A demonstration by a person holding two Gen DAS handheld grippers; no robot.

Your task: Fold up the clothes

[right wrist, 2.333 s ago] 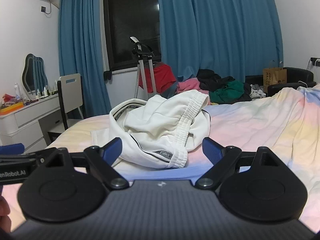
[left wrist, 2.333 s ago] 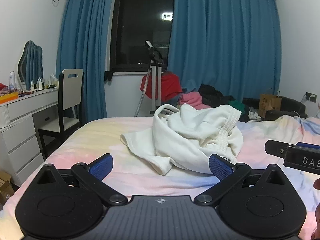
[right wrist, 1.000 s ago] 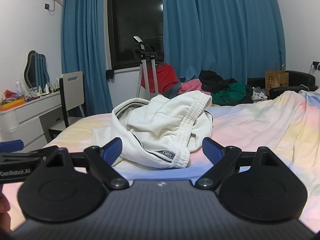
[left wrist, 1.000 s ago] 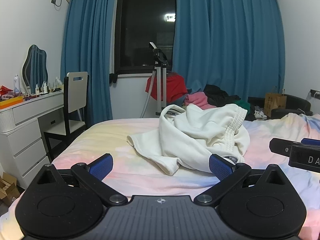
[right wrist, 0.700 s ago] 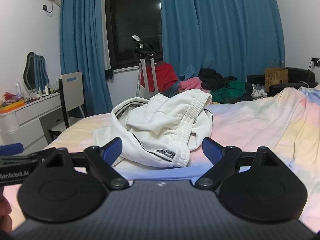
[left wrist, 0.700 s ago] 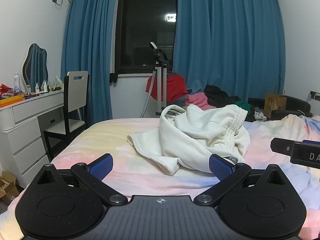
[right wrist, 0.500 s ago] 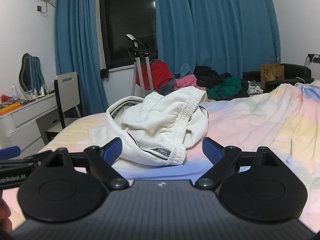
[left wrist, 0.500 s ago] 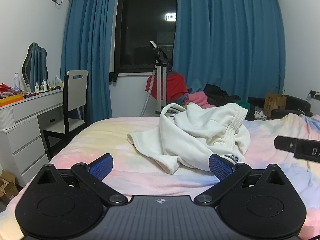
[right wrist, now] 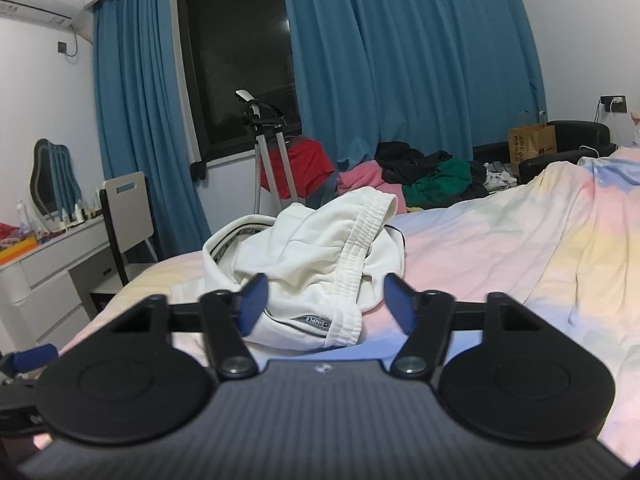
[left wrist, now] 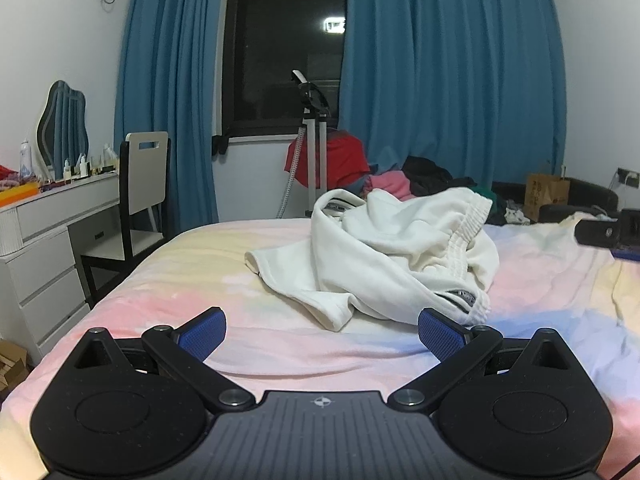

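Observation:
A crumpled white garment (left wrist: 392, 256) with a ribbed waistband and a black-trimmed hem lies in a heap on the pastel bedsheet (left wrist: 200, 280). My left gripper (left wrist: 322, 336) is open, low over the sheet, short of the heap's near edge, with nothing between its blue pads. In the right wrist view the garment (right wrist: 312, 264) fills the centre, and my right gripper (right wrist: 326, 304) is open, its fingers partly drawn in, framing the labelled hem (right wrist: 320, 324). Whether the pads touch cloth cannot be told. The right gripper's tip (left wrist: 608, 234) shows at the far right edge.
A white dresser (left wrist: 48, 248) and a chair (left wrist: 144, 188) stand left of the bed. A garment steamer (left wrist: 312, 152), a clothes pile (right wrist: 424, 176) and a paper bag (right wrist: 532, 142) sit by the blue curtains. Rumpled bedding (right wrist: 580, 216) rises on the right.
My right gripper has moved forward and tilted toward the garment, and its fingers have drawn closer together. The left gripper has barely shifted and stays open.

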